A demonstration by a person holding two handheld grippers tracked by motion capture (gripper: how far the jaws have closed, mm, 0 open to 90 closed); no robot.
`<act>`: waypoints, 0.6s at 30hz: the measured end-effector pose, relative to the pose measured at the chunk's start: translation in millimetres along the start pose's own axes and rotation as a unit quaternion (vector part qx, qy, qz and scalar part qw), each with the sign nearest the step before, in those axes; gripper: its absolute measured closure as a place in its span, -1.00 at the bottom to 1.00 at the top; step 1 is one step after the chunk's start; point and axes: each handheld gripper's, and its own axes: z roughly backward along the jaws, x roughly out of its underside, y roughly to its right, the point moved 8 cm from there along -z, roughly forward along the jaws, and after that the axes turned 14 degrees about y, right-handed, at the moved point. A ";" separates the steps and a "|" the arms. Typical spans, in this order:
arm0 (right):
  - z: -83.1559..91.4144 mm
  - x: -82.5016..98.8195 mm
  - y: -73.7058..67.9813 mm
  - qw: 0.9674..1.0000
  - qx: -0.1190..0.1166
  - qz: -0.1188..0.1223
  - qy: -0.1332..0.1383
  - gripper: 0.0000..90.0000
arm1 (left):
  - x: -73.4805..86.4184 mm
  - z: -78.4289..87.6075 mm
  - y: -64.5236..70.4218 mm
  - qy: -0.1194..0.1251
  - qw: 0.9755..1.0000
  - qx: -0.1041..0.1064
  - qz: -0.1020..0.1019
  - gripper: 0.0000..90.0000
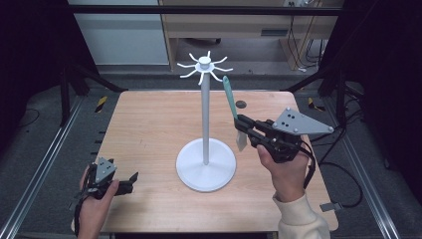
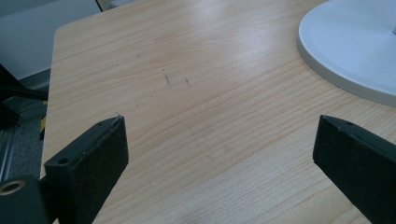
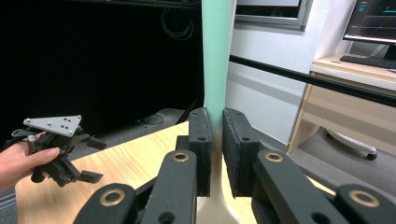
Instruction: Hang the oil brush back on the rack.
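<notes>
— So where was the utensil with the mint-green handle and pale cream blade (image 1: 232,110) at that moment?

— Right of centre in the high view, held clear of the light wooden table (image 1: 149,129). The right gripper (image 1: 242,127) had its two black jaws clamped on the handle just above the blade. In the right gripper view the green handle (image 3: 216,56) ran straight up out of the top of the frame, pinched between the pads (image 3: 201,140).

— And how did it sit next to the white hook stand with the round base (image 1: 205,149)?

— Just to the right of the pole. The handle's top end leaned up towards the ring of white hooks (image 1: 204,67) at upper centre; whether it touched one I couldn't tell.

— What about the other hand?

— The left gripper (image 1: 130,179) lay low at the lower left of the high view, near the table's front edge. In the left gripper view its jaws stood wide apart over bare wood (image 2: 196,116), nothing between them, with the stand's white base (image 2: 355,51) at upper right.
</notes>
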 end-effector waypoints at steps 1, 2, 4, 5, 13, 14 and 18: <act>-0.5 0.0 -0.1 1.000 0.000 -0.001 0.000 0.83 | 0.1 -0.1 0.2 0.000 1.000 0.000 0.000 -0.93; -0.9 0.4 -0.6 1.000 0.000 -0.002 -0.002 0.83 | 0.0 -0.2 0.3 0.000 1.000 0.001 0.000 -0.93; -1.6 1.2 -0.5 1.000 0.001 -0.001 -0.005 0.83 | -0.1 -0.1 0.4 0.000 1.000 0.001 0.000 -0.93; -2.0 1.5 -0.3 1.000 0.000 -0.001 -0.005 0.83 | -0.1 -0.1 0.4 0.000 1.000 0.000 0.000 -0.93; -5.2 4.0 0.0 1.000 0.004 -0.006 -0.013 0.83 | 0.2 -0.1 0.5 -0.001 1.000 0.001 0.000 -0.93; -5.6 4.3 0.0 1.000 0.003 -0.006 -0.014 0.83 | 0.3 -0.2 0.6 -0.001 1.000 0.001 0.000 -0.93; -8.0 6.5 0.2 1.000 0.004 -0.005 -0.020 0.83 | 0.3 -0.3 0.8 -0.002 1.000 0.002 0.000 -0.93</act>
